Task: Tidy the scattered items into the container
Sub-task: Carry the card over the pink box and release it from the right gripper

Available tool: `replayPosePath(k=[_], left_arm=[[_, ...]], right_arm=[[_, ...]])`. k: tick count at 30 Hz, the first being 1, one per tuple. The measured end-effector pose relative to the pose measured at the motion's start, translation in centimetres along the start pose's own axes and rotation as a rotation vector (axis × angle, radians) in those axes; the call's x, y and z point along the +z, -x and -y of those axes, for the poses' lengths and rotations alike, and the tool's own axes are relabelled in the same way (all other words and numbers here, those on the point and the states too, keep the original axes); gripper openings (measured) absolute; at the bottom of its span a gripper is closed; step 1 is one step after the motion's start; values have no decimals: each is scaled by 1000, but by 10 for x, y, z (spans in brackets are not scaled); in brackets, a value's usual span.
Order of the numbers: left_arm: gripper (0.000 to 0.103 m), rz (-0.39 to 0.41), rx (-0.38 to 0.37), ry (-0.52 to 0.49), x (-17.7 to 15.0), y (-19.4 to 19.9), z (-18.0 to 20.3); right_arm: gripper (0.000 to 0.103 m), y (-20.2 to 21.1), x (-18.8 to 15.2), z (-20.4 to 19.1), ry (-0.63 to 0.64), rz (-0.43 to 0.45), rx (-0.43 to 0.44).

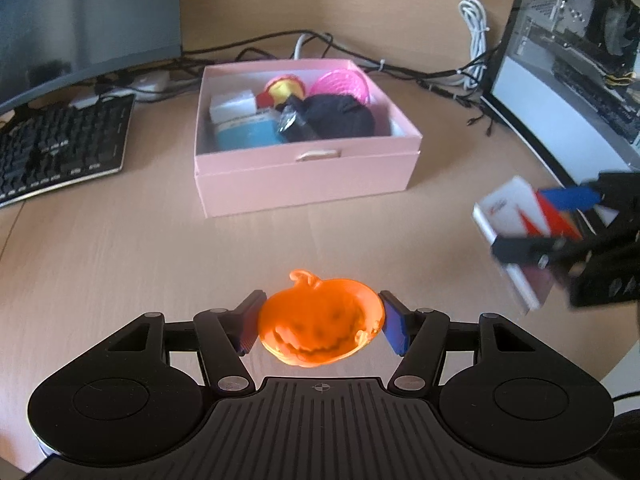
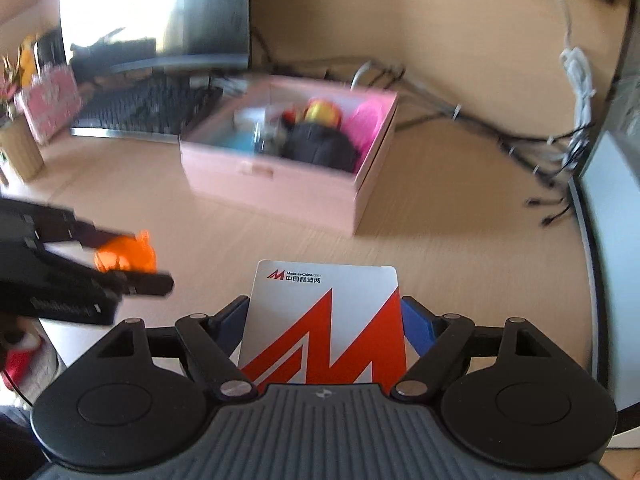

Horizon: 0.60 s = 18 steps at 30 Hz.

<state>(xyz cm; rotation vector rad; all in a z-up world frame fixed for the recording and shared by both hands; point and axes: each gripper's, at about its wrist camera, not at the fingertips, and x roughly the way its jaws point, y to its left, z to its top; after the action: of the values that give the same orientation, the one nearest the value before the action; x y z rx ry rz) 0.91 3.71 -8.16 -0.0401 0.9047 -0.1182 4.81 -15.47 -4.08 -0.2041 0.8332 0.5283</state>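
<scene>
My left gripper [image 1: 322, 322] is shut on an orange pumpkin toy [image 1: 316, 312], which it holds just above the wooden desk in front of the pink box [image 1: 304, 176]. The right gripper [image 2: 326, 316] is shut on a flat white-and-red packet [image 2: 320, 292], its blue pads pressing on both long edges. In the left wrist view that packet [image 1: 508, 208] hangs tilted at the right, clear of the desk, with the right gripper [image 1: 540, 224] on it. The pink box [image 2: 272, 188] holds a black item [image 1: 340, 116], a pink mesh thing [image 1: 340, 82], a yellow-red toy and a blue-white carton.
A black keyboard [image 1: 60, 148] and a monitor [image 1: 80, 20] stand left of the box. Cables [image 1: 400, 68] run behind it. A glass-sided computer case [image 1: 580, 60] stands on the right. A wooden holder [image 2: 20, 152] and a pink case [image 2: 48, 104] sit at the far left.
</scene>
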Motion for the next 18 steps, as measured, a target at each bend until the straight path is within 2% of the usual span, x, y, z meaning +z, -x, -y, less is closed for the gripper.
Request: replayPosePath(k=[7,15,18], left_arm=[[65,53,-10,-27,16,15,9],[65,153,-7,-50,46,40,10],[65,194,-6,-66,58,48,11]], right_arm=[[80,33,26,9,-29,114,6],[80,64,55,7,-34,224,20],[80,74,71,10,-55,260,50]])
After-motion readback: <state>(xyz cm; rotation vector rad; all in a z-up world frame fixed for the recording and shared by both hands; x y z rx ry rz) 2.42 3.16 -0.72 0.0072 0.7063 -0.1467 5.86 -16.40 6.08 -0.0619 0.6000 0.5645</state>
